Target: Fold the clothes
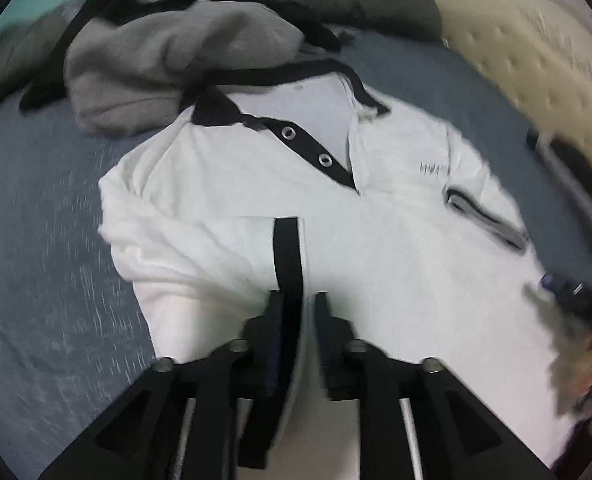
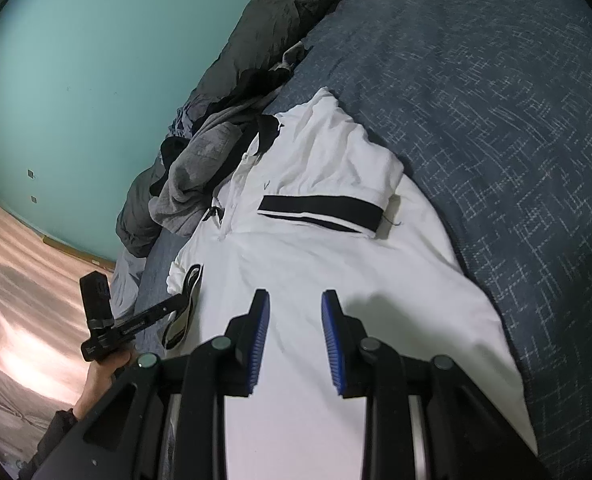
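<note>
The white short-sleeved polo shirt with black collar and snap placket (image 1: pixel 223 168) lies front-up and spread flat on the bed's dark blue cross-hatched cover (image 1: pixel 35 220). Its collar is just beside a crumpled grey garment (image 1: pixel 167 60), so there is a firm, open surface for making folds.

One sleeve is already turned inward across the chest, and its black cuff band (image 1: pixel 287 248) runs straight down the front, which narrows the shirt on that side. The other sleeve, with a grey-and-black cuff (image 1: pixel 484 216), still sticks outward, so that fold looks not yet done.

The left hand-held gripper (image 1: pixel 299 298) points steeply down at the folded sleeve. Its jaws are only narrowly parted, and the end of the black band reaches into the gap beside one finger. Through the blur I see no pinch on it.

The right hand-held gripper (image 2: pixel 296 296) hovers over the shirt's plain lower body, jaws modestly apart with nothing between them, probably poised to steady or take the cloth.
</note>
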`<state>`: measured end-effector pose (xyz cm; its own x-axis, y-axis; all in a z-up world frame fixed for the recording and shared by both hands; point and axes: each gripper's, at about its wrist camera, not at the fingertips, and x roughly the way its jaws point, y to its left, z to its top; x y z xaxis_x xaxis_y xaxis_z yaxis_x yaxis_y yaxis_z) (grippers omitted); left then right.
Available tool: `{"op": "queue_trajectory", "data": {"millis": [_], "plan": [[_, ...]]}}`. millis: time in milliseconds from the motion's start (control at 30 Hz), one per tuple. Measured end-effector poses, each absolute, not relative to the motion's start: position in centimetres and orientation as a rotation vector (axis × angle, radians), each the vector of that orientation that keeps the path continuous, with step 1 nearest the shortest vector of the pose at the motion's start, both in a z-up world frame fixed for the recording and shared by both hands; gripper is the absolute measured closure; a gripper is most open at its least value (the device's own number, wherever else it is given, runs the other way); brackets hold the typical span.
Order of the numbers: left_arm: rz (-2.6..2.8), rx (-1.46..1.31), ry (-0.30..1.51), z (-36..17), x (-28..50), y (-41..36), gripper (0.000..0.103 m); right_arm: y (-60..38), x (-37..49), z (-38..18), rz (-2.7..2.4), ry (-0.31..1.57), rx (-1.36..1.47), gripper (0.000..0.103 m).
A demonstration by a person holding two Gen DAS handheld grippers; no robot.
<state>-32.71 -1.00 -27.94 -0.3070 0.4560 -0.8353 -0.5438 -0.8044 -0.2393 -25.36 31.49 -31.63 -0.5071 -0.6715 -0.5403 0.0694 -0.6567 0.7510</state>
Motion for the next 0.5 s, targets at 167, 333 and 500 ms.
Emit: {"op": "queue_trajectory", "data": {"millis": [167, 333, 500], "plan": [[2.198, -1.276, -0.025, -25.6, -32.3, -4.9, 0.059, 31.3, -25.3, -31.7, -2.189, -0.944, 1.207, 0.077], [2.286, -1.29, -0.068, -26.0, -32.1, -8.5, 0.059, 31.1, -25.2, -31.7, -2.189, -0.941, 1.21, 0.076], [2.258, -1.324, -0.191, -28.0, -31.2, -10.8, 0.06, 30.9, -25.2, -31.8, -2.188, -0.934, 1.213, 0.076]]}}
